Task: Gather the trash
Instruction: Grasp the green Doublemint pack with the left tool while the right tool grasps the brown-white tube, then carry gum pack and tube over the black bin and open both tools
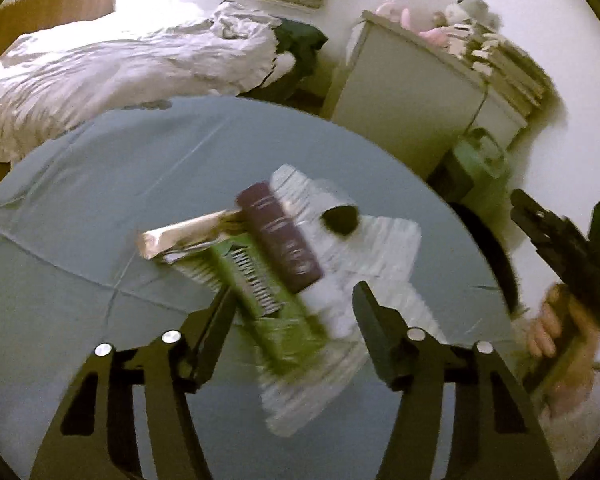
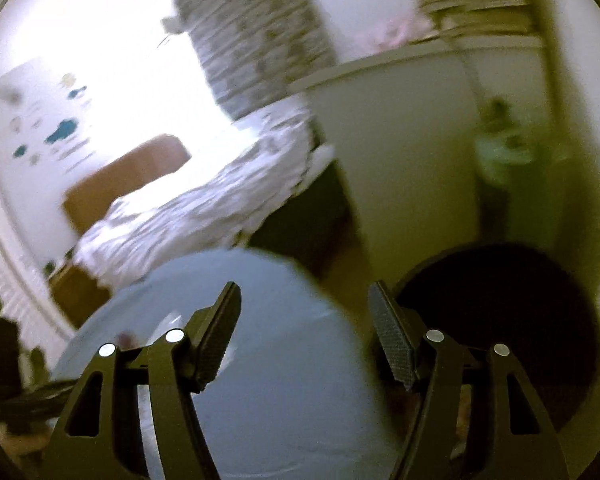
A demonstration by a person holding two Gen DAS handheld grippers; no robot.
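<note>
- Trash pile sits mid-table, straight ahead of the left gripper: green wrapper, maroon wrapper, tan wrapper, white sheet under them.
- Green wrapper's long axis runs diagonally, upper left to lower right; its near end lies between the left jaws.
- Left jaws apart, not pressing; nothing gripped.
- Left gripper is nearer the trash. The right gripper is off past the table's right edge, jaws apart and empty, pointing toward the dark bin.
- Maroon wrapper lies on the green one and may come along.
- Bed and cabinet are well apart from the trash.
</note>
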